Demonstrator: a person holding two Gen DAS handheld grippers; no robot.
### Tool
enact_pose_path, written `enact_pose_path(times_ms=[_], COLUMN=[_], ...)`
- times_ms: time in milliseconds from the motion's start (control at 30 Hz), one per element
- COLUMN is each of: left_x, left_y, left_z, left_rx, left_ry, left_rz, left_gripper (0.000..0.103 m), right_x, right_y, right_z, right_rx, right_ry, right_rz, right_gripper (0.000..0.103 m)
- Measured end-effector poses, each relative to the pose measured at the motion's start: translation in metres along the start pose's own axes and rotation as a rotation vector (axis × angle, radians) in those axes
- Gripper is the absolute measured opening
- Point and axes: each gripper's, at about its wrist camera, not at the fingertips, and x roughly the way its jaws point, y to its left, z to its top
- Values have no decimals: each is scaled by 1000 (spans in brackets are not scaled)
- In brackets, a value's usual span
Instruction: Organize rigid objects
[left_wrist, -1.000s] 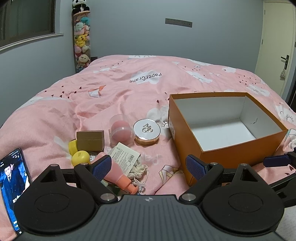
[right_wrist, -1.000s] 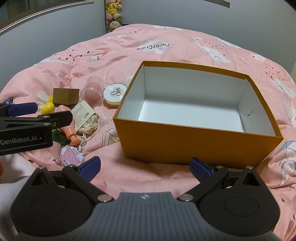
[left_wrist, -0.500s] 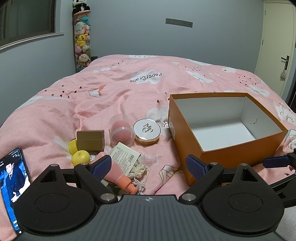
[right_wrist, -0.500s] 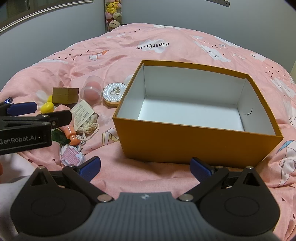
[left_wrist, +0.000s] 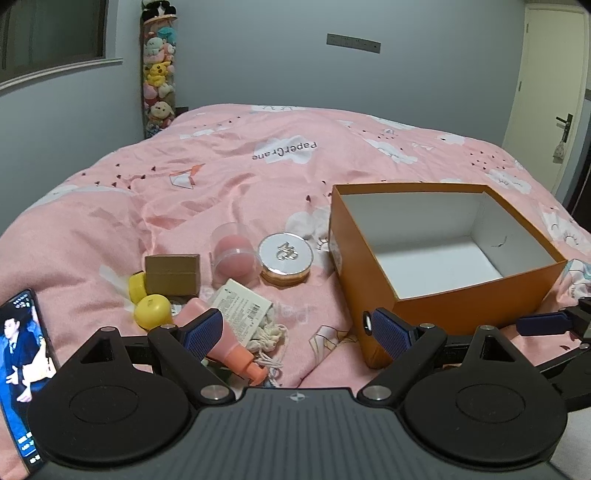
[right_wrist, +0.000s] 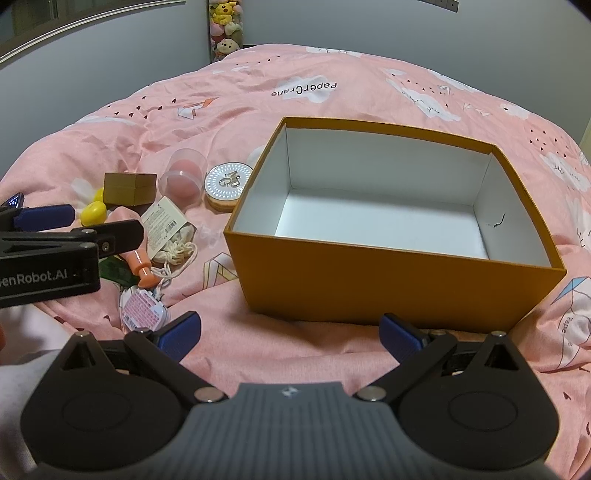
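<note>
Two grippers, the left gripper (left_wrist: 299, 332) and right gripper (right_wrist: 290, 332), hover with fingers spread wide, holding nothing. At frame centre-right sits the orange box (left_wrist: 373, 266); left of it cluster a round compact (left_wrist: 285, 253), brown box (left_wrist: 171, 273) and yellow capsule (left_wrist: 152, 312).

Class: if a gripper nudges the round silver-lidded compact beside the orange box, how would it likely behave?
The compact looks rigid, so it probably keeps its shape. Lying flat and low on the soft quilt, it likely slides or snags rather than rolls. Its glossy lid may be slippery to pinch.
</note>
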Motion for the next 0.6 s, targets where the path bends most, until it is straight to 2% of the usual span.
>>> enact_pose_path(times_ms=[200, 333, 500, 600], left_x=[1, 4, 7, 9], left_y=[2, 11, 22, 28], left_z=[-1, -3, -5, -5], left_rx=[-20, -76, -130, -125], left_ry=[25, 52, 81, 101], left_rz=[-67, -135, -108, -108], left_gripper=[103, 103, 103, 103], right_x=[1, 2, 7, 13], right_y=[0, 4, 4, 5], right_z=[0, 1, 4, 9], right_rx=[-1, -16, -23, -43], right_ry=[3, 13, 33, 63], right_rz=[2, 2, 34, 68], right_gripper=[101, 101, 101, 101])
